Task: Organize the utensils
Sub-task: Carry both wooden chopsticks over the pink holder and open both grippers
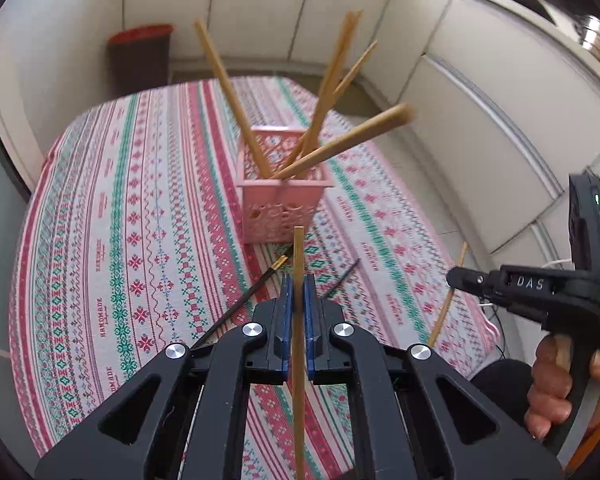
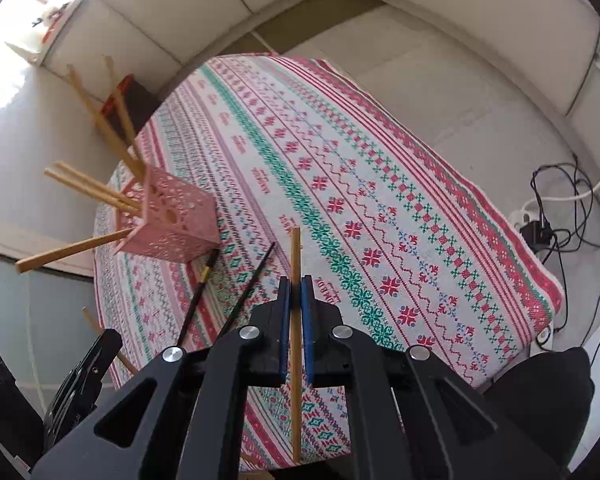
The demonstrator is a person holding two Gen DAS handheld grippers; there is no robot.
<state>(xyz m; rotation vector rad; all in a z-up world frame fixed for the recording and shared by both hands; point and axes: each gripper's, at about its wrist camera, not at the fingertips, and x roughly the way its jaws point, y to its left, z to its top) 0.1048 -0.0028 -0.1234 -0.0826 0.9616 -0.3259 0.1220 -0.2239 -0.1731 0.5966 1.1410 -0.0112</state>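
Note:
A pink perforated basket (image 1: 283,196) stands on the patterned tablecloth and holds several wooden chopsticks (image 1: 224,80) that lean outward. It also shows in the right wrist view (image 2: 172,220). My left gripper (image 1: 299,280) is shut on a wooden chopstick (image 1: 299,352), held upright just in front of the basket. My right gripper (image 2: 296,282) is shut on another wooden chopstick (image 2: 295,360), held above the cloth to the right of the basket. Two black chopsticks (image 2: 236,296) lie on the cloth in front of the basket.
The tablecloth (image 1: 140,220) covers a small table with white walls close behind. A dark bin with a red rim (image 1: 140,56) stands beyond the far edge. Cables and a power strip (image 2: 540,224) lie on the floor at the right.

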